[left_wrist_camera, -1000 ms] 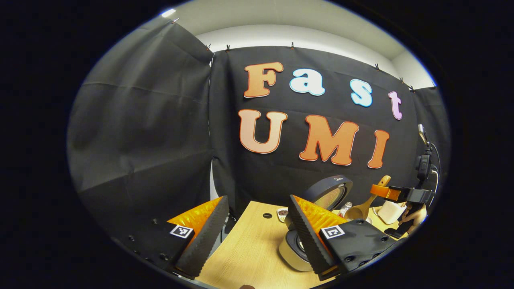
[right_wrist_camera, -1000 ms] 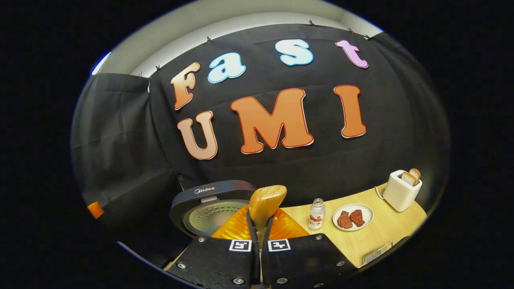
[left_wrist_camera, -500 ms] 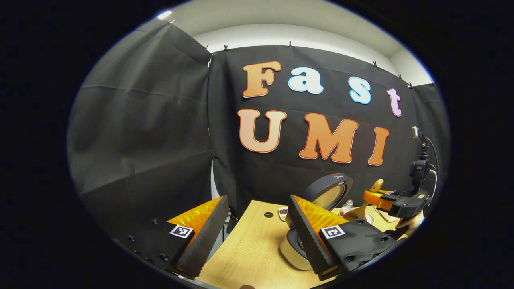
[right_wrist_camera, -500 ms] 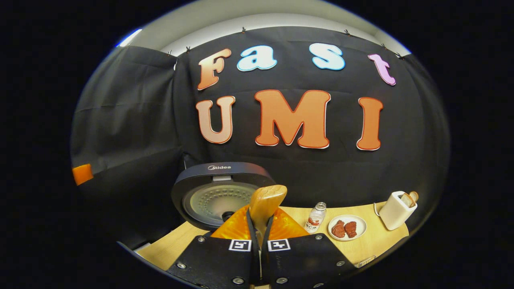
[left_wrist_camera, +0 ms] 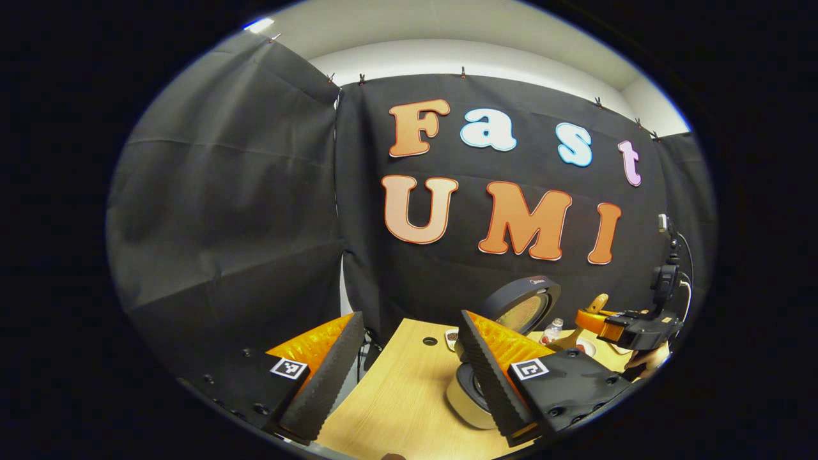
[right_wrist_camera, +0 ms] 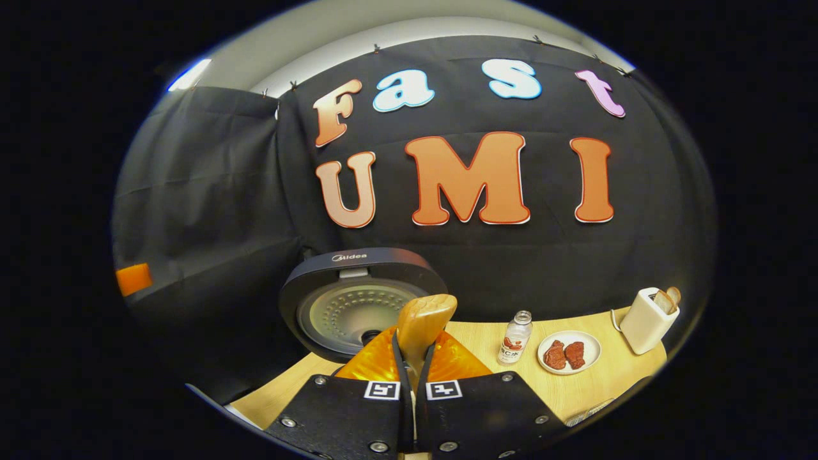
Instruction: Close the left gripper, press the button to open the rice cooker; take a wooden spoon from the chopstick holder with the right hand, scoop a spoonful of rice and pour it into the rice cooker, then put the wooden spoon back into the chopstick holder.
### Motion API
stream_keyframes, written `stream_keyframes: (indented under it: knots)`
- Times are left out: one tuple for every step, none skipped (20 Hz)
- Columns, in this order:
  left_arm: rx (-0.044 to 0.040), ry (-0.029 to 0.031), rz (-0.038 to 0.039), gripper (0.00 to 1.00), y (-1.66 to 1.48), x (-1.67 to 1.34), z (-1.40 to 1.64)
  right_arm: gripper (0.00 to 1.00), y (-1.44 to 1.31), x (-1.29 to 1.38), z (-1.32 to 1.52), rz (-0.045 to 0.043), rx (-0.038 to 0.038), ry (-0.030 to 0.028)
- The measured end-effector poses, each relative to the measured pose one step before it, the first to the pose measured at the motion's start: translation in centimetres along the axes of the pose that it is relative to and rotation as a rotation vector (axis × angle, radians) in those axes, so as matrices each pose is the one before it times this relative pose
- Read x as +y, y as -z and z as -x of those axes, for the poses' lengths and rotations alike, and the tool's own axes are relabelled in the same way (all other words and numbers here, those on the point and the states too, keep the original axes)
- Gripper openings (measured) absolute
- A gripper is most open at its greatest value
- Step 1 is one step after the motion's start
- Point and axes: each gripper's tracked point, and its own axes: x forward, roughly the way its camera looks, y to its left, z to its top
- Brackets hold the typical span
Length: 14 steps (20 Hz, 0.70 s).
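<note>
Between my right fingers, in the right gripper view, I hold the wooden spoon (right_wrist_camera: 424,319): the right gripper (right_wrist_camera: 413,358) is closed on its handle, both fingers pressing it, and the piece of wood stands up and forward from the tips, so its long axis runs along my fingers. I cannot tell from this view whether rice is in the bowl of the spoon, because the bowl end is hidden from me.

Just beyond the spoon, a little to the left, stands the rice cooker (right_wrist_camera: 361,300) with its lid already raised; the round inner side of the lid faces me. The pot opening lies below the lid and my own fingers hide most of it. So the cooker is directly ahead of the right jaws and near, and the right hand is the one that must carry the spoon over the opening.

Further to the right on the table (right_wrist_camera: 601,383) are a small bottle (right_wrist_camera: 515,337), a plate (right_wrist_camera: 569,352) with two dark red pieces, and a white toaster (right_wrist_camera: 649,312).

In the left gripper view my left gripper (left_wrist_camera: 409,364) is wide open and holds nothing, with the cooker body just behind its right finger. I do not see the chopstick holder clearly.
</note>
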Motion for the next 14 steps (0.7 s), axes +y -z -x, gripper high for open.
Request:
stream_keyframes:
  knots:
    - [-0.00335, -0.00248, -0.00224, 1.00, -0.217, -0.039, -0.004, 0.01, -0.268, -0.819, 0.390, -0.02148, -0.00194, 0.00986]
    - [-0.00471, -0.00266, -0.00350, 1.00, -0.261, -0.120, -0.018, 0.01, -0.495, -0.757, 0.453, -0.01361, -0.00852, 0.00616]
    - [-0.00606, -0.00373, -0.00193, 1.00, -0.265, -0.149, 0.095, 0.01, -0.767, -0.740, 0.527, -0.01239, -0.01036, 0.00481]
    - [-0.00547, -0.00352, 0.00102, 1.00, -0.231, -0.135, 0.056, 0.01, -0.570, -0.880, 0.503, -0.01500, -0.00803, 0.00679]
    - [-0.00410, -0.00199, 0.00053, 1.00, -0.293, -0.194, 0.057, 0.01, -0.374, -1.119, 0.602, -0.01335, -0.00644, 0.00680]
    - [-0.00328, -0.00508, 0.00097, 1.00, -0.191, -0.126, -0.024, 0.01, -0.594, -1.187, 0.582, -0.01108, -0.00668, 0.00951]
    - [-0.00472, -0.00234, 0.00467, 1.00, -0.249, -0.236, -0.095, 0.01, -0.543, -1.323, 0.720, -0.00416, -0.00741, 0.01421]
    - [-0.00267, 0.00010, 0.00445, 1.00, -0.190, -0.368, -0.096, 0.01, -0.474, -1.528, 0.745, 0.00137, -0.00818, 0.01851]
    - [-0.00389, -0.00097, 0.00234, 1.00, -0.154, -0.334, 0.035, 0.01, -0.551, -1.556, 0.628, 0.00342, -0.00699, 0.02076]
    - [-0.00403, -0.00102, -0.00120, 1.00, -0.200, -0.381, 0.037, 0.01, -0.387, -1.737, 0.650, 0.00213, -0.00274, 0.02139]
    - [-0.00290, -0.00013, -0.00446, 1.00, -0.044, -0.350, 0.209, 0.01, -0.242, -1.825, 0.688, -0.00030, -0.00240, 0.02205]
    - [-0.00299, -0.00073, -0.00529, 1.00, -0.160, -0.434, 0.033, 0.01, -0.217, -1.942, 0.678, -0.00117, -0.00205, 0.02482]
    - [-0.00184, -0.00122, -0.00332, 1.00, 0.053, -0.374, -0.075, 0.01, -0.067, -1.610, 0.588, -0.00270, -0.00081, 0.02141]
    - [-0.00175, 0.00140, 0.00192, 1.00, -0.051, -0.531, 0.104, 0.01, 0.048, -1.834, 0.611, -0.00225, 0.00290, 0.02264]
